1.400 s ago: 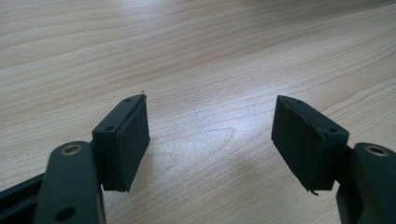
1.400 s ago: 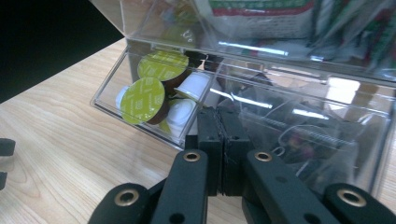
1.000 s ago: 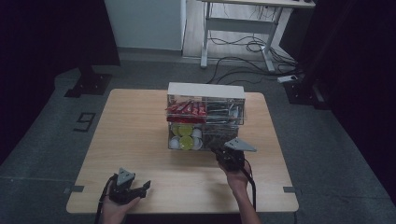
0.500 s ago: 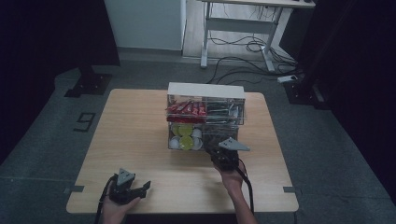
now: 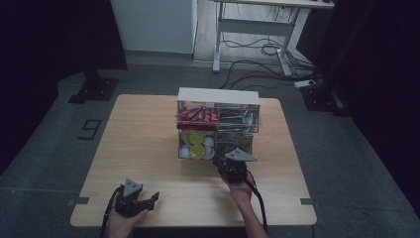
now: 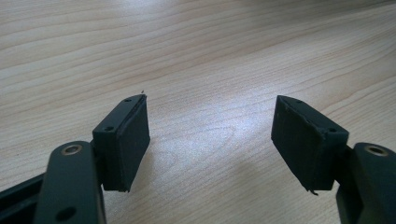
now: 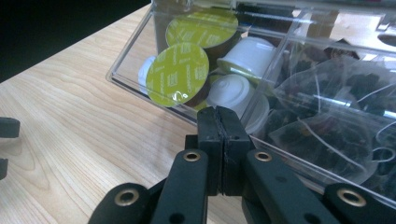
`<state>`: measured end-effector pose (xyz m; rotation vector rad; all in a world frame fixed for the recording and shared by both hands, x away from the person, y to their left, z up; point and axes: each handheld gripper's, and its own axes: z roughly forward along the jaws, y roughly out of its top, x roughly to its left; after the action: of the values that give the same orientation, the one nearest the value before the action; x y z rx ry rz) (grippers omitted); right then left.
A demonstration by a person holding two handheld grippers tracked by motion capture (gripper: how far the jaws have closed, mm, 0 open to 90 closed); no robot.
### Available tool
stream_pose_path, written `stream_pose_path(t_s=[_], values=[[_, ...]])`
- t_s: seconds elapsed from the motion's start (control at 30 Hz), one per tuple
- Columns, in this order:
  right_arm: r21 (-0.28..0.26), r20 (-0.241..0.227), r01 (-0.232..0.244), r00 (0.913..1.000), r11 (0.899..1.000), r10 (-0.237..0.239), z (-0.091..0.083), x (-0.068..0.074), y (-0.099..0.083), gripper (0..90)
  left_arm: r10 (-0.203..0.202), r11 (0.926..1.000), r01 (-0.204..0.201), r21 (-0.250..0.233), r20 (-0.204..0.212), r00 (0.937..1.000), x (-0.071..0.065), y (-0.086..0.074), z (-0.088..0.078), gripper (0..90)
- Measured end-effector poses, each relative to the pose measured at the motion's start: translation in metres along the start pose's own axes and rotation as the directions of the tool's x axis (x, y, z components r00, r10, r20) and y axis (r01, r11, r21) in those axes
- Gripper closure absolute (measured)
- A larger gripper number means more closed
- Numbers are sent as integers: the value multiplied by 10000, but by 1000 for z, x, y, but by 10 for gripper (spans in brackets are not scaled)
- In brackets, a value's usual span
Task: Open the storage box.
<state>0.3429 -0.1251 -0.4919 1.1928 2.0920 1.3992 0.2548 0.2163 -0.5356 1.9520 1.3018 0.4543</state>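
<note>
A clear plastic organizer (image 5: 218, 124) stands mid-table with a white top. Its lower left drawer (image 7: 135, 79) holds green-lidded capsules (image 7: 177, 74) and white capsules (image 7: 247, 53). The drawer beside it holds tea bags (image 7: 327, 116), and red packets (image 5: 198, 115) lie in the upper left one. My right gripper (image 5: 224, 159) (image 7: 219, 112) is shut on nothing, its tips just in front of the lower drawers' clear front wall. My left gripper (image 5: 151, 198) (image 6: 210, 126) rests open near the table's front left edge, with bare wood between its pads.
The light wooden table (image 5: 148, 134) has free room to the left of and in front of the organizer. A desk frame and cables (image 5: 257, 49) are on the floor beyond. The front edge lies close behind both hands.
My right gripper has shifted a little left and down, closer to the lower drawers' front. The left gripper has stayed put.
</note>
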Motion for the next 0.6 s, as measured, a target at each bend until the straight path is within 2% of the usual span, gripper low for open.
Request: stream_pose_path(t_s=[0.13,0.6], values=[[175,-14,10,10000,9998,-10,5,0,-5,882,-1,10000,1,7,1,10000,0,0,0,279],[265,-179,-59,9998,9996,64,9,-1,-12,883,22,10000,-22,28,-13,10000,0,0,0,279]])
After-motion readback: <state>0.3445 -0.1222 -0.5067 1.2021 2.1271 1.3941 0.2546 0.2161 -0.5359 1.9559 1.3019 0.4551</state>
